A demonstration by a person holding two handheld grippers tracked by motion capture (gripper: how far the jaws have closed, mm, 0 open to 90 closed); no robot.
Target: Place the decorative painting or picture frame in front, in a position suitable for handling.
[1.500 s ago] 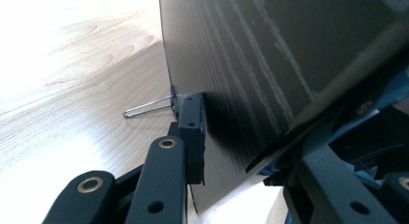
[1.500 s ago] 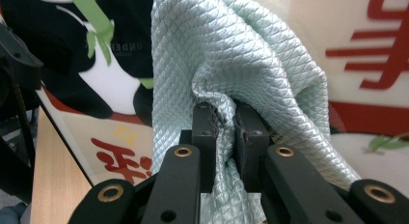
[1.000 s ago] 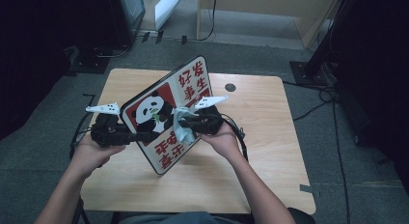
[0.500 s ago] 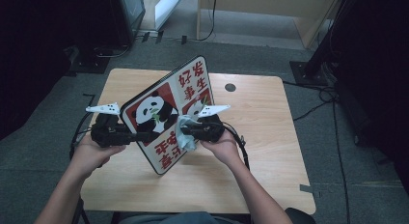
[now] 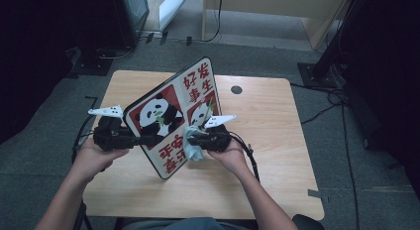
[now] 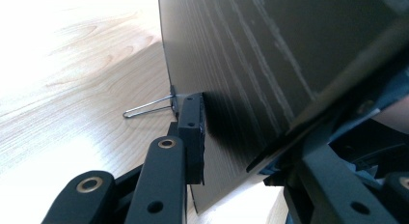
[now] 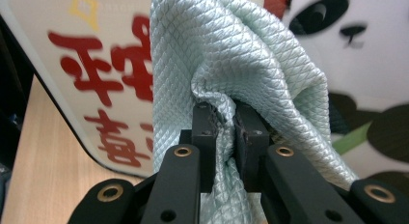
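Note:
A sign board [image 5: 173, 116] with pandas and red characters stands tilted on its lower edge on the wooden table [image 5: 277, 141]. My left gripper [image 5: 151, 139] is shut on the board's left edge. In the left gripper view the jaws [image 6: 231, 156] clamp the board's dark back [image 6: 251, 64]. My right gripper [image 5: 190, 140] is shut on a pale green cloth [image 5: 193, 149] that presses against the board's printed face. In the right gripper view the crumpled cloth [image 7: 231, 64] is pinched between the gripper's [image 7: 224, 132] pads, in front of the red characters and a panda's face [image 7: 347, 35].
A thin wire clip [image 6: 147, 106] sticks out from the board's back onto the table. A round cable hole [image 5: 236, 89] lies in the tabletop at the far right. Dark equipment and cables [image 5: 327, 98] surround the table on the floor.
My right gripper has drawn the cloth down the board's face toward the person. The left gripper has kept its grip on the board, which has hardly moved.

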